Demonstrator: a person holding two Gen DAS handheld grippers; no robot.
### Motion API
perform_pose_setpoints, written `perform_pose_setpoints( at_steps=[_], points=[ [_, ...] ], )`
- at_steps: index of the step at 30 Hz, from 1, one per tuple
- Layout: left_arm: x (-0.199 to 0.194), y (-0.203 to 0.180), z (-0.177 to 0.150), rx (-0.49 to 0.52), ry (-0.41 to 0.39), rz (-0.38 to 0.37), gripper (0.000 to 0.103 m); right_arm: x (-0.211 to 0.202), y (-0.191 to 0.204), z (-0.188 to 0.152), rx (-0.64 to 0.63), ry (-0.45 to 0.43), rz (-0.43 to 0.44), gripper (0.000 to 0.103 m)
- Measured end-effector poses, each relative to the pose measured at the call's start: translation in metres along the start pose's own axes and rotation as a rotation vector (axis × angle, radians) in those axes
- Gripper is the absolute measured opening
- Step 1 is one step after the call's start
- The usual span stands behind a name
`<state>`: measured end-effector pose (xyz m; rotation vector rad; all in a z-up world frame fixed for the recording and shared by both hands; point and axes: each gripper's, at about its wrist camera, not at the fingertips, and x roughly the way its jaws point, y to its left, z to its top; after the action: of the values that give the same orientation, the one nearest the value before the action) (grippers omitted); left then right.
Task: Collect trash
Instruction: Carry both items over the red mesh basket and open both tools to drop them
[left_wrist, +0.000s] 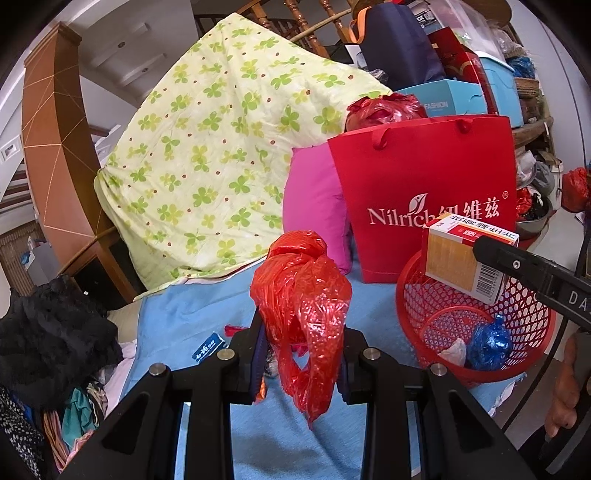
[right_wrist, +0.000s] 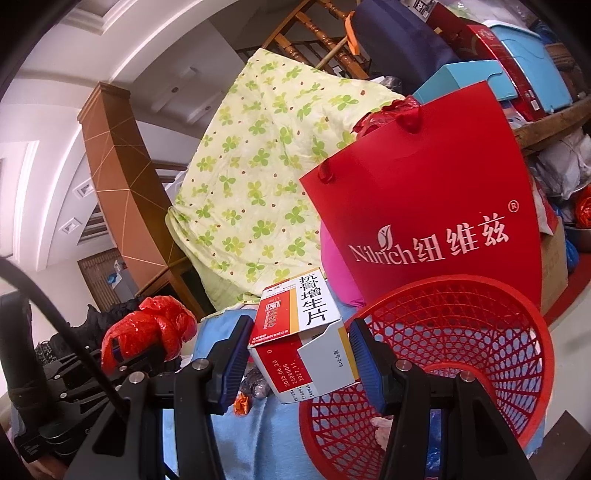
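My left gripper (left_wrist: 301, 354) is shut on a crumpled red plastic bag (left_wrist: 303, 306) and holds it above the blue cloth (left_wrist: 184, 317), left of the red mesh basket (left_wrist: 532, 332). My right gripper (right_wrist: 299, 354) is shut on a red and white medicine box (right_wrist: 306, 343), held at the basket's left rim (right_wrist: 517, 332); the box also shows in the left wrist view (left_wrist: 465, 258) over the basket. In the basket lie a blue plastic wad (left_wrist: 489, 343) and a white scrap (left_wrist: 454, 350).
A red Nilrich paper bag (left_wrist: 424, 206) stands behind the basket against a pink cushion (left_wrist: 314, 206) and a clover-print quilt (left_wrist: 207, 155). A small blue packet (left_wrist: 208, 349) and an orange wrapper (right_wrist: 242, 402) lie on the cloth. Black clothing (left_wrist: 48, 332) is piled at left.
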<state>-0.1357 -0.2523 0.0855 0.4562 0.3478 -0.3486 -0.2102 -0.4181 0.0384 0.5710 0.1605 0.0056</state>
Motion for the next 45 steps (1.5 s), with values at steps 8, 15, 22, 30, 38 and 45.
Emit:
perform_pose_setpoints(
  at_steps=[8,15,22,30,38,45],
  points=[
    [-0.003,-0.011,0.006,0.017,-0.016,-0.023,0.033,-0.004,-0.012,0.003,0.027,-0.009,-0.013,0.057],
    [-0.002,-0.024,0.011,0.029,-0.024,-0.047,0.033,-0.009,-0.026,0.006,0.065,-0.018,-0.030,0.057],
    [0.000,-0.039,0.015,0.046,-0.029,-0.077,0.033,-0.014,-0.045,0.009,0.113,-0.021,-0.057,0.057],
    [0.007,-0.060,0.018,0.065,-0.024,-0.117,0.033,-0.018,-0.071,0.011,0.200,-0.013,-0.100,0.057],
    [0.018,-0.081,0.019,0.082,-0.005,-0.163,0.033,-0.020,-0.092,0.011,0.287,-0.002,-0.120,0.057],
    [0.032,-0.096,0.014,0.072,0.026,-0.238,0.035,-0.017,-0.105,0.008,0.357,0.020,-0.124,0.057]
  ],
)
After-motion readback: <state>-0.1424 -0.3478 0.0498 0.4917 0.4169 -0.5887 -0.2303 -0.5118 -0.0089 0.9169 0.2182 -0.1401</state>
